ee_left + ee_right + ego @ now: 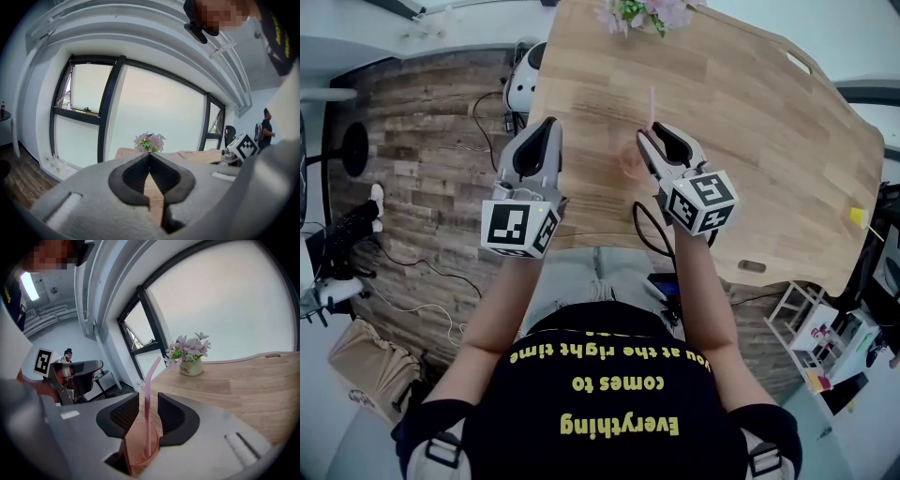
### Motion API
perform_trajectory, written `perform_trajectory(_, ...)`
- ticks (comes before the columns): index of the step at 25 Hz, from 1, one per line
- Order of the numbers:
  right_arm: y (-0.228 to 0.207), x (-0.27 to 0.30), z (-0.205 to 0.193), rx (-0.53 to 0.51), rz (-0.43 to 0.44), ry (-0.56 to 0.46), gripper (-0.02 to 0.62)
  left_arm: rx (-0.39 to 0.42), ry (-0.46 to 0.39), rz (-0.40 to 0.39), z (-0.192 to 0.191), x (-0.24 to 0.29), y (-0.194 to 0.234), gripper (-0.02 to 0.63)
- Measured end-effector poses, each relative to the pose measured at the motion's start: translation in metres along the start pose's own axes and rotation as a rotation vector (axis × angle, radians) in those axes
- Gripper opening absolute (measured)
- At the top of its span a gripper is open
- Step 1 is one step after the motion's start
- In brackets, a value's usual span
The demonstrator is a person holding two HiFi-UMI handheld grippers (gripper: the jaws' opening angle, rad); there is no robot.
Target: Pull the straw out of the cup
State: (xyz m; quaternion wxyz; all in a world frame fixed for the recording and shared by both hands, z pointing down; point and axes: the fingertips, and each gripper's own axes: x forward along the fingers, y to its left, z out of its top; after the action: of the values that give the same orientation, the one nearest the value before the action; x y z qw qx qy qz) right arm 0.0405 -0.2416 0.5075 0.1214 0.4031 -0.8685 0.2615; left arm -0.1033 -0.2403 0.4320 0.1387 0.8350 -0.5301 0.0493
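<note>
We are at the grasp step: the straw (146, 413) is not yet out of the cup (136, 446). The cup, pink and translucent, stands on the table (750, 141) near its 6 o'clock edge, well apart from the flowers (642, 11) at 12 o'clock. The straw stands upright in the cup, and in the right gripper view its bent tip leans toward 1 o'clock. The right gripper (148, 397) has its jaws spread, one on each side of the straw just above the cup rim. The straw sits nearer the 9 o'clock pad, and we cannot tell whether it touches that pad. Nothing is clamped. The left gripper (150, 155) has its jaws pressed together tip to tip with nothing between them. In the head view it hovers at 9 o'clock of the cup, apart from it, over the table edge. In our judgement the next move is to bring the right jaws squarely onto the straw, then draw it along its own axis, toward 12 o'clock in the right gripper view. The cup looks light and nothing holds it, so it may ride up with the straw or tip over. Steadying the cup wall with the left gripper would guard against this. We advise a light grip, since the straw is likely to crush.
</note>
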Motion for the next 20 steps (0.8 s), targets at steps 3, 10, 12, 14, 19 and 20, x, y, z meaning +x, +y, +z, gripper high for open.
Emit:
perform_trajectory(3, 0.0, 0.0, -0.003, 0.006, 0.009, 0.001, 0.11, -0.01, 0.01, 0.013, -0.003, 0.0, 0.003, 0.0)
perform_trajectory(10, 0.002, 0.001, -0.002, -0.014, 0.008, -0.007, 0.041, -0.011, 0.006, 0.026, -0.003, -0.004, 0.007, 0.0)
perform_trajectory(12, 0.003, 0.0, -0.001, -0.015, 0.009, -0.008, 0.04, -0.01, 0.005, 0.028, -0.003, -0.004, 0.007, 0.0)
perform_trajectory(14, 0.004, -0.002, 0.002, -0.016, 0.009, -0.018, 0.04, -0.01, 0.002, 0.029, -0.002, -0.005, 0.007, 0.0)
perform_trajectory(19, 0.01, -0.009, 0.015, -0.024, 0.01, -0.051, 0.04, -0.007, -0.007, 0.031, 0.002, -0.009, 0.007, 0.0)
perform_trajectory(20, 0.011, -0.011, 0.019, -0.026, 0.01, -0.058, 0.04, -0.005, -0.009, 0.03, 0.004, -0.009, 0.007, 0.0)
